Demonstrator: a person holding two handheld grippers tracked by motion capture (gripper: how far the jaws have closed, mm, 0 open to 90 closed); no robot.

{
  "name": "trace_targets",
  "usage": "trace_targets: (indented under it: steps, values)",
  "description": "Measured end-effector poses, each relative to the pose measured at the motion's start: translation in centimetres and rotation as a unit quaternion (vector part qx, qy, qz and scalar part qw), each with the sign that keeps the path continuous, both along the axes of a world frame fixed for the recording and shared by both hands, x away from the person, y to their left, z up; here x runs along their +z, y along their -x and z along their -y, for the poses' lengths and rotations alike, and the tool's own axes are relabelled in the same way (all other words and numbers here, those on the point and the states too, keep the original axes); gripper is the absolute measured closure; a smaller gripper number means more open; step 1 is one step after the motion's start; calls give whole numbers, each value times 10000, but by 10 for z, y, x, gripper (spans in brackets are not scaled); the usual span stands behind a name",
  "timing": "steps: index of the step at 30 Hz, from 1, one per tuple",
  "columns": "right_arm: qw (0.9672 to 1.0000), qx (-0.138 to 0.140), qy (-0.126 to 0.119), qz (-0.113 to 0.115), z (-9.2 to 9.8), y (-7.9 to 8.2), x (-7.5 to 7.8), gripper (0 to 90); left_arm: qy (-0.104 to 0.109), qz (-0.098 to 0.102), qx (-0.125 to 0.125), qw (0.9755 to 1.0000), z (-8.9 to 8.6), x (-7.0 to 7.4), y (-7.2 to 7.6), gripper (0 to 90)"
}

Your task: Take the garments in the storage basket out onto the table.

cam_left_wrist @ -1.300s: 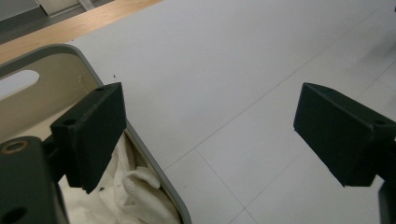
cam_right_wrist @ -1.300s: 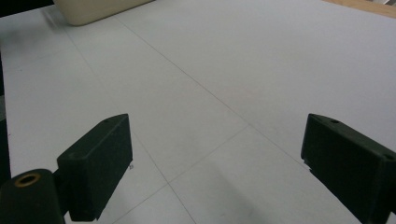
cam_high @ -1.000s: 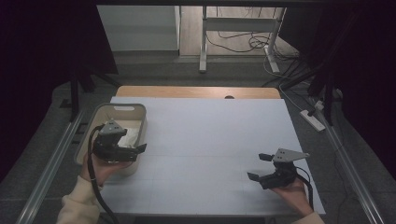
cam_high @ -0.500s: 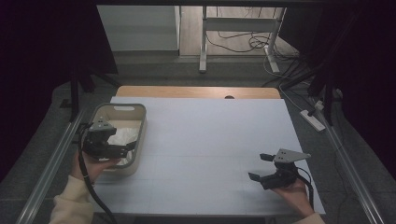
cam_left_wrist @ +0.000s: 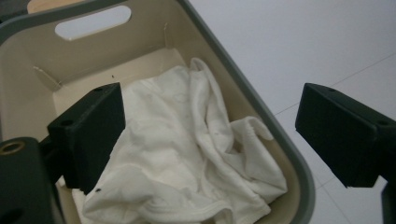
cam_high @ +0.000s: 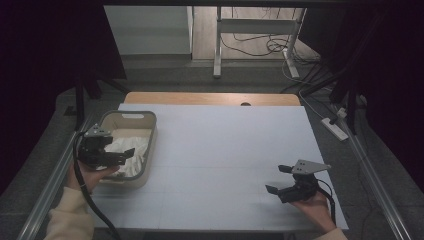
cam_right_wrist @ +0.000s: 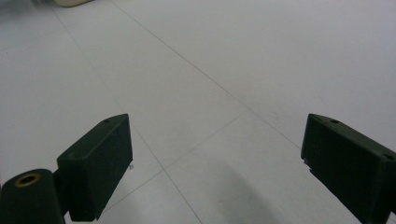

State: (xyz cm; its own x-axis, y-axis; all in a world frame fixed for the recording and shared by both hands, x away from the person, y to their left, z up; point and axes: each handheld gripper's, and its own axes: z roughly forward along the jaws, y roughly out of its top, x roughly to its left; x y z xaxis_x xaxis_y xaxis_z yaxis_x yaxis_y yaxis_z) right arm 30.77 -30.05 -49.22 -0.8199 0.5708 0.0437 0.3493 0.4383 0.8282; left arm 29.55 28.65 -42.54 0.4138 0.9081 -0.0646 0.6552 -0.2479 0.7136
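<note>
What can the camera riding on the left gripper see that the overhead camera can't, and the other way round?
The left gripper view gives the folds of the white cloth and the handle slot in the basket's far wall. The high view takes in the right gripper, open above the white table, and the floor cables beyond. Both show the beige basket with the cloth inside and the left gripper open over it.

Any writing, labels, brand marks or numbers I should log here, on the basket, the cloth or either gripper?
No readable text in these views.
Basket: plain beige walls and grey rim, no label or mark.
White cloth: plain, no tag or print showing.
Left gripper: plain black, open over the cloth, no lettering.
Right gripper: plain black, open above the table, no lettering.
Table: thin grid lines, no numbers.
</note>
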Motion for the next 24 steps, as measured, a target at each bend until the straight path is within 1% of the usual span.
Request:
trace_targets:
  steps: [4, 7, 8, 9, 12, 14, 15, 16, 18, 20, 22, 24]
  values:
    - [10000, 0, 4, -9, 0, 0, 0, 88, -59, -76, 50, 9999, -4, -2, -4, 91]
    - [10000, -2, -57, -36, 1, -1, 0, 88, -37, -171, 133, 9998, -9, -4, -12, 91]
    - [10000, -4, -62, -35, 2, -1, 0, 88, -37, -171, 133, 9998, -9, -4, -12, 91]
    - [10000, -7, -67, -32, 2, -1, 0, 88, -46, -202, 168, 9996, -11, -4, -17, 91]
    - [10000, -8, -66, -23, 1, -1, 0, 88, -51, -202, 202, 9996, -13, -2, -24, 91]
    - [10000, -7, -60, -21, 1, -1, 0, 88, -43, -206, 202, 9996, -13, -2, -25, 92]
    - [10000, -2, -49, -23, 1, -1, -1, 88, -51, -255, 177, 9995, -12, -3, -28, 92]
    - [10000, -2, -49, -23, 1, -1, -1, 88, -51, -255, 177, 9995, -12, -3, -28, 92]
    - [10000, -7, -48, -26, 1, -1, -1, 88, -105, -356, 126, 9992, -11, -7, -34, 90]
    - [10000, -9, -40, -38, 1, -2, -1, 88, -198, -378, 146, 9990, -11, -9, -39, 90]
    - [10000, -26, -10, -38, 0, -2, -2, 88, -190, -407, 176, 9988, -12, -11, -46, 90]
    - [10000, -38, -13, -36, 0, -1, -2, 88, -175, -482, 183, 9985, -12, -14, -53, 90]
